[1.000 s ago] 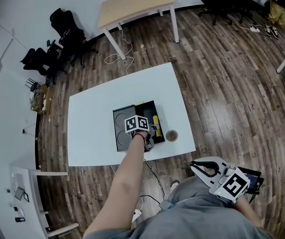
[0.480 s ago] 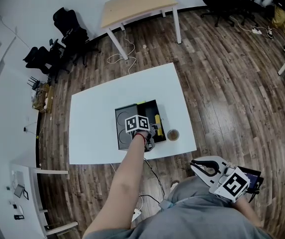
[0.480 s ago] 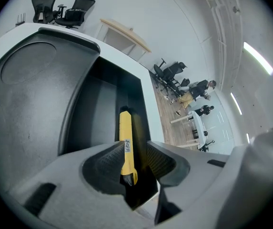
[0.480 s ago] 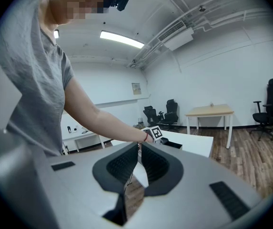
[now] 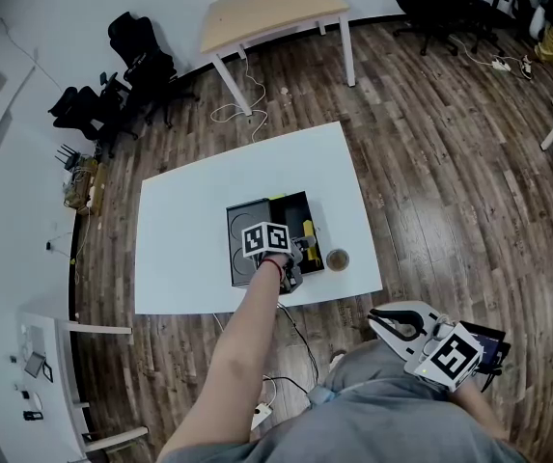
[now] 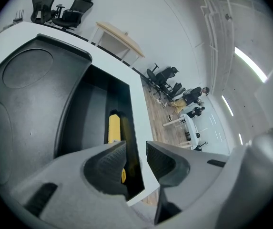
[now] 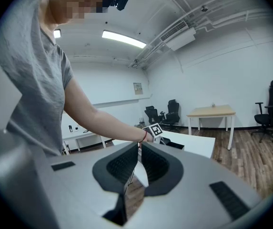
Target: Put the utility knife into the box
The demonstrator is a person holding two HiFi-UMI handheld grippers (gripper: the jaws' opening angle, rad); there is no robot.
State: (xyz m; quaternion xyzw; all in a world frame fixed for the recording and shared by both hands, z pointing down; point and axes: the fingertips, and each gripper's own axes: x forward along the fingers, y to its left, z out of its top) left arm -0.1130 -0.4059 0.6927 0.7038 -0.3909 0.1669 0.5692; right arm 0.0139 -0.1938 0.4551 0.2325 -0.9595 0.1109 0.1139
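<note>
Left claw (image 6: 136, 149) released, jaws just been opening, nothing between the pads. It hangs over the near right corner of the black box (image 6: 93, 104). Yellow utility knife (image 6: 114, 128) lies just beyond and below the claw tips, lengthwise in the narrow compartment, close along the box's right wall. Left of the claw is the wider box section with round recesses. A thin strip of white tabletop (image 6: 138, 109) runs right of the claw, then its edge and wood floor. A small round brown container (image 5: 337, 258) sits just right of the claw, near the tabletop's near edge. Beyond and left of the box the tabletop is bare. Right claw (image 7: 139, 149) clenched on nothing, held low by the person's hip, well clear of the tabletop.
</note>
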